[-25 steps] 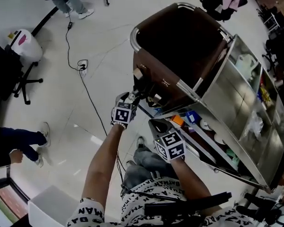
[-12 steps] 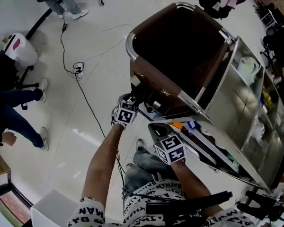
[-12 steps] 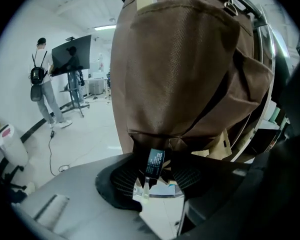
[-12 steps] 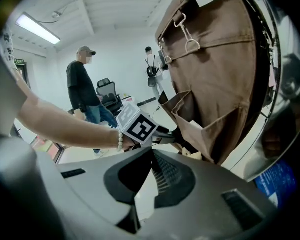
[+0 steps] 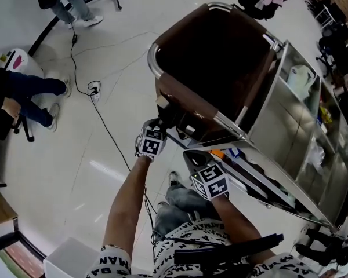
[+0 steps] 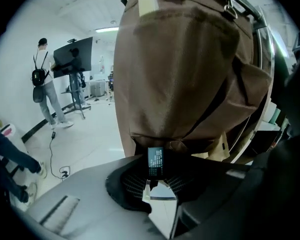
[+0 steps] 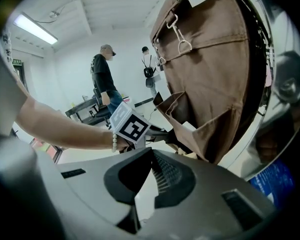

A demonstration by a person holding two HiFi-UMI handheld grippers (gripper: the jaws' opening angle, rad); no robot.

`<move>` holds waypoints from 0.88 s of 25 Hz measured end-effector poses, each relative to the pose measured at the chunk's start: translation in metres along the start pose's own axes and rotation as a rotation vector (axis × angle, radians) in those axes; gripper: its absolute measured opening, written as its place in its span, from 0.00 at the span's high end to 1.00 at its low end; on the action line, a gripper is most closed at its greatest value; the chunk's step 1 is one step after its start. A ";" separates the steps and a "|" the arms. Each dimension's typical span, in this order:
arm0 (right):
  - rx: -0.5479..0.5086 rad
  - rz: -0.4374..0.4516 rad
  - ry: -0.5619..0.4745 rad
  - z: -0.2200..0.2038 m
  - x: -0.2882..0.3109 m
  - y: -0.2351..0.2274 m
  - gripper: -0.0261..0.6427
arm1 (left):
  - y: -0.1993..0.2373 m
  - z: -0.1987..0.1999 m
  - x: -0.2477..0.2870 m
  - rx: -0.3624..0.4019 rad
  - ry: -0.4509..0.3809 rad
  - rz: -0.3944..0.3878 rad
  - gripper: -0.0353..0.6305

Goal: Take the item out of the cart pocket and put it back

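Observation:
A brown fabric bag (image 5: 214, 57) hangs in the cart's steel frame, with a sewn pocket (image 7: 200, 129) low on its side. My left gripper (image 5: 162, 117) is at that pocket's mouth. In the left gripper view its jaws (image 6: 156, 181) are closing, and a small dark packet with pale print (image 6: 155, 162) stands upright between the pads, which touch its sides. My right gripper (image 5: 194, 155) hangs back below the left one, away from the bag. In the right gripper view its jaws (image 7: 147, 169) meet at the tips with nothing between them.
The steel cart shelves (image 5: 301, 126) with several small supplies run off to the right. A black cable (image 5: 104, 114) crosses the white floor. A person's legs (image 5: 29, 91) are at the far left, a white box (image 5: 75, 259) at the bottom left. Two people (image 7: 102, 74) stand in the distance.
My left gripper has stayed at the pocket and edged a little closer to the bag. The right gripper has barely moved. The person at the left has walked further up the floor.

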State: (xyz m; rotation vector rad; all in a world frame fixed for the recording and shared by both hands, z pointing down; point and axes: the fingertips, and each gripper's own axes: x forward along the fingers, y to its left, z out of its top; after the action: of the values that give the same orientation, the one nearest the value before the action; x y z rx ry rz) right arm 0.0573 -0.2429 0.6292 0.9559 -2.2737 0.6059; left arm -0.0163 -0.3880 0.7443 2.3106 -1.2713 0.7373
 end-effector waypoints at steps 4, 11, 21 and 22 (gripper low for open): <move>-0.008 0.007 -0.013 0.007 -0.002 0.011 0.96 | 0.001 0.005 -0.033 -0.038 -0.045 0.016 0.82; -0.046 0.027 -0.051 0.018 -0.017 0.048 0.96 | 0.001 0.018 -0.119 -0.144 -0.171 0.072 0.82; -0.061 0.012 -0.113 0.007 -0.082 0.114 0.96 | -0.030 0.010 -0.294 -0.338 -0.395 0.122 0.82; -0.062 0.005 -0.122 0.005 -0.089 0.119 0.96 | -0.033 0.009 -0.306 -0.341 -0.412 0.129 0.82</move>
State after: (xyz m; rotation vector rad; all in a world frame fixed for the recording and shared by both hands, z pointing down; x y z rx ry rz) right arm 0.0168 -0.1273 0.5446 0.9807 -2.3883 0.4883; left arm -0.1224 -0.1780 0.5452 2.1721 -1.5901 0.0611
